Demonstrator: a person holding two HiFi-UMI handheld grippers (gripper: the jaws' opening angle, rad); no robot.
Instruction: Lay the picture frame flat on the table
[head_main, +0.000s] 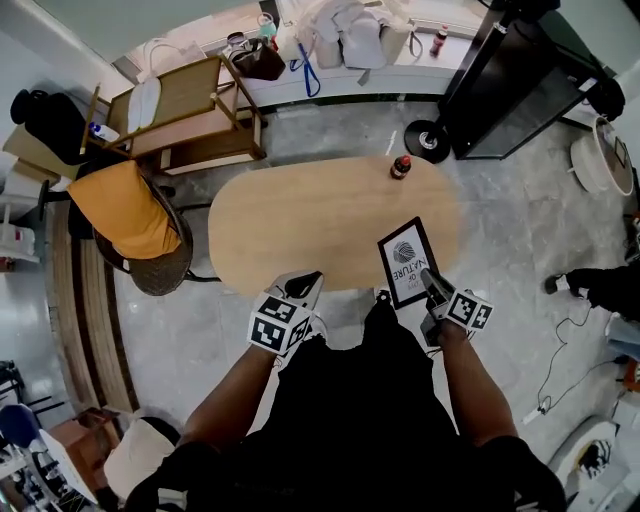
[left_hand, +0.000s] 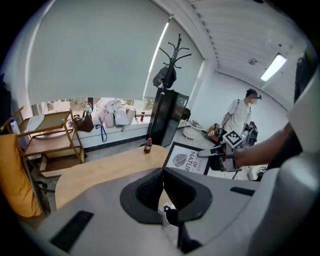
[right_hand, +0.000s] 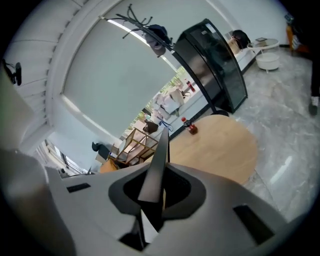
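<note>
Picture frame (head_main: 407, 262) | right gripper (head_main: 430, 278) pinches its edge, over table (head_main: 300, 225) rim | left gripper (head_main: 304, 286) closed, empty | advice: lower slowly (print upward)

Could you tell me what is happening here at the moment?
A person works at an oval table with a gripper in each hand. The right gripper is shut on the frame by its edge, holding it over the table's right end, seemingly tilted, not yet flat. The left gripper is shut and empty by the near edge. A bottle stands at the far side.
</note>
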